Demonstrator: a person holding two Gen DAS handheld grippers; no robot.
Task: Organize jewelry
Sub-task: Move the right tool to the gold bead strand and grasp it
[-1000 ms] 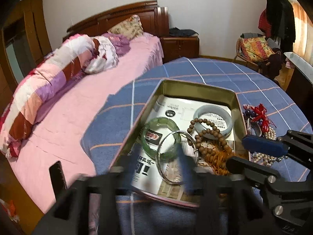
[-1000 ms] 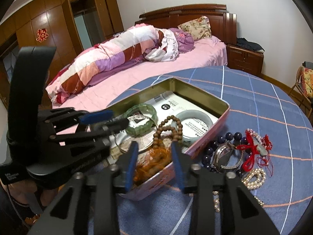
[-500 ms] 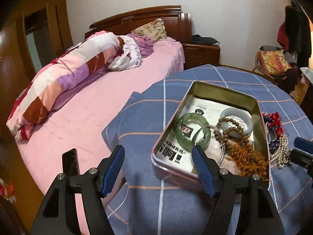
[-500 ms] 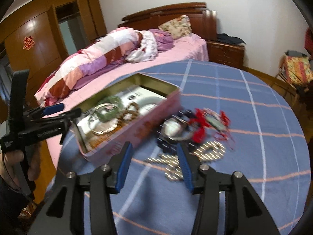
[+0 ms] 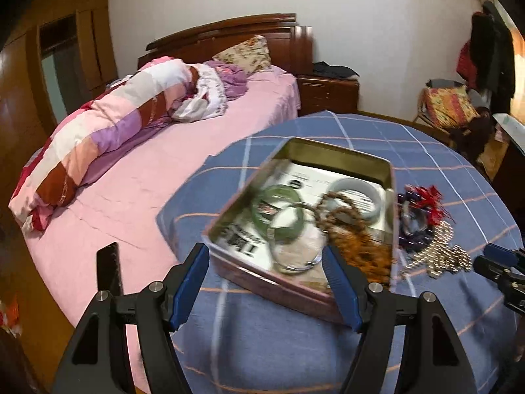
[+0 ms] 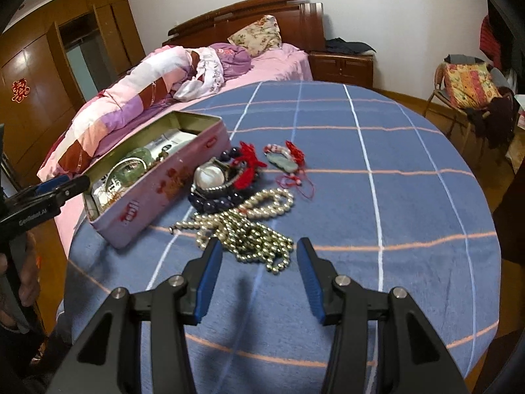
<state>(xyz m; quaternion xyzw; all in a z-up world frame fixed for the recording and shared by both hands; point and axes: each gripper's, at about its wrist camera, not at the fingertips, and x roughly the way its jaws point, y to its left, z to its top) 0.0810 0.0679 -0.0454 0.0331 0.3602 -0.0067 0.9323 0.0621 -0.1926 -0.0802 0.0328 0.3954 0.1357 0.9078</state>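
A pink tin box (image 5: 295, 282) (image 6: 154, 193) on the blue checked tablecloth holds a green bangle (image 5: 279, 203), a clear bangle (image 5: 295, 256), a pale bangle (image 5: 357, 193) and brown wooden beads (image 5: 341, 216). Loose beside it lie a pearl necklace (image 6: 249, 226), dark blue beads (image 6: 213, 202), a watch (image 6: 210, 177) and a red-corded pendant (image 6: 282, 161). My left gripper (image 5: 265, 282) is open and empty just before the tin. My right gripper (image 6: 259, 272) is open and empty just before the pearls.
The round table (image 6: 393, 197) stands against a pink bed (image 5: 131, 180) with a rolled quilt (image 6: 131, 105). A chair with clothes (image 6: 469, 92) stands at the far right. A nightstand (image 5: 328, 92) is behind the table.
My right gripper has swung right, from over the tin to in front of the loose pearls. My left gripper has pulled back from inside the tin to its near edge.
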